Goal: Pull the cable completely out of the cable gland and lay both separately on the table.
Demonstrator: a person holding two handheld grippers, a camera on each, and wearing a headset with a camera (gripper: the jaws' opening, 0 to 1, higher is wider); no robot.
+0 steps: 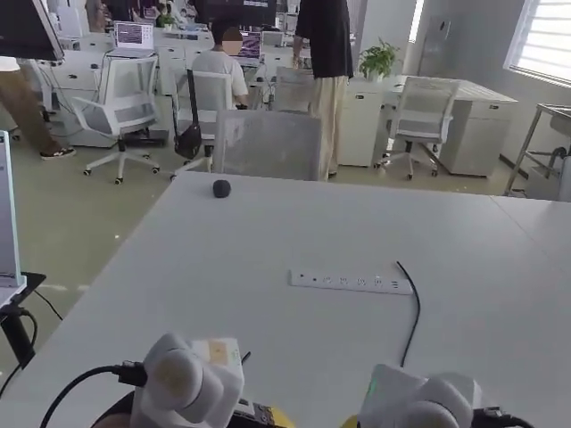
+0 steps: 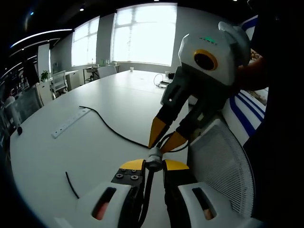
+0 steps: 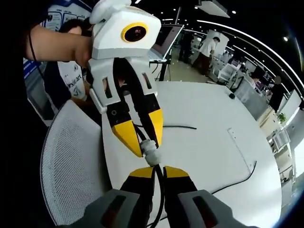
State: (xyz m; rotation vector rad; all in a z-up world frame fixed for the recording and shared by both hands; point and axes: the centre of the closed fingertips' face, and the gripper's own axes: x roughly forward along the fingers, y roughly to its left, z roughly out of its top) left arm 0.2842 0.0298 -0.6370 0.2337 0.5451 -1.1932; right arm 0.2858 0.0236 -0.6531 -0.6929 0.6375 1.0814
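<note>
My left gripper (image 2: 154, 165) is clamped on the gland (image 2: 153, 161); the right gripper (image 3: 159, 173) seems closed on the cable (image 3: 160, 190). The head view adds a power strip (image 1: 351, 283) out on the table (image 1: 268, 232).

One cable gland (image 2: 153, 160), small, pale grey, raised off the table (image 2: 95, 152). One cable (image 2: 114, 131), thin, black; I see it threaded through, trailing across the tabletop.

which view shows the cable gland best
Right gripper view: the cable gland sits centred, clear, at the tips of the left tool. Left gripper view shows it smaller, darker; head view catches tool backs.
</note>
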